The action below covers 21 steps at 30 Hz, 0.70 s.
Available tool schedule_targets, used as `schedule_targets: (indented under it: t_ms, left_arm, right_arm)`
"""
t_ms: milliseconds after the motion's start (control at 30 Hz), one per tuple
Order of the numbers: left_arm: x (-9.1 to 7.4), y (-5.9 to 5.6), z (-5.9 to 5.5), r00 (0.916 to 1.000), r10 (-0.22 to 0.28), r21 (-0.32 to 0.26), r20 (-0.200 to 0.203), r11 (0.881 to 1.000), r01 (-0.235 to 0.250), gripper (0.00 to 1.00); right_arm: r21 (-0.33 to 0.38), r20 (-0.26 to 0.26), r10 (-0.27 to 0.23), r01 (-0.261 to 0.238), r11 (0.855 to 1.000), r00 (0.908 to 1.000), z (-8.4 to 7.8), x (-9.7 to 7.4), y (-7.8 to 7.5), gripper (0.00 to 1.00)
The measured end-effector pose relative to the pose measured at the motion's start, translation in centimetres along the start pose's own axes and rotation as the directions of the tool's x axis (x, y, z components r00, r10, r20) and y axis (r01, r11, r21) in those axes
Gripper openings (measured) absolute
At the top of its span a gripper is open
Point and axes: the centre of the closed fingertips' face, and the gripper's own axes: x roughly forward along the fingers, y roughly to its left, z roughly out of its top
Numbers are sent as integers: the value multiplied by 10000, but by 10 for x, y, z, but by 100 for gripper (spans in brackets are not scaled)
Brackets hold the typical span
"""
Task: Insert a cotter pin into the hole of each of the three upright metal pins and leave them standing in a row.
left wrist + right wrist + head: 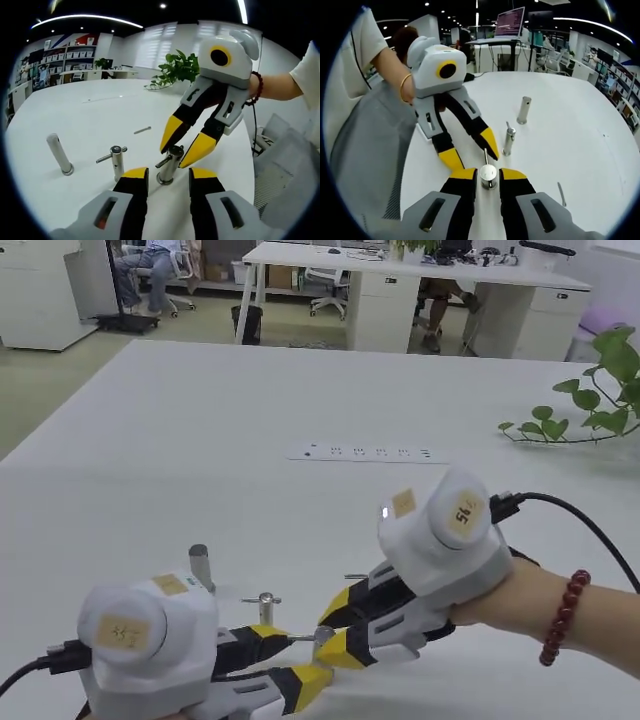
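right gripper [488,174]: jaws sit close on both sides of the near pin's [167,167] top (I cannot tell if they pinch it) | cotter pin [161,162]: lies flat, pokes sideways out of that pin, toward the left gripper [471,155] | left gripper: jaws apart, nearer to that end, so I think it pushes next | far pin [60,154]: bare

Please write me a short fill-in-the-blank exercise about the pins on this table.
1. On the table stand ___ upright pins.
2. Only the far pin has ___ cotter pin.
3. The bead bracelet is on the ___ wrist.
Missing words: three; no; right.
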Motion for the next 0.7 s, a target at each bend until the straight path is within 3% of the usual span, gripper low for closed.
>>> schedule_targets:
  t_ms: [700]
  left_arm:
    - [-19,-5,2,10000,2,333,43,9994,-3,35]
  right_arm:
    - [-43,411,-87,89,10000,9991,1,5,-2,13]
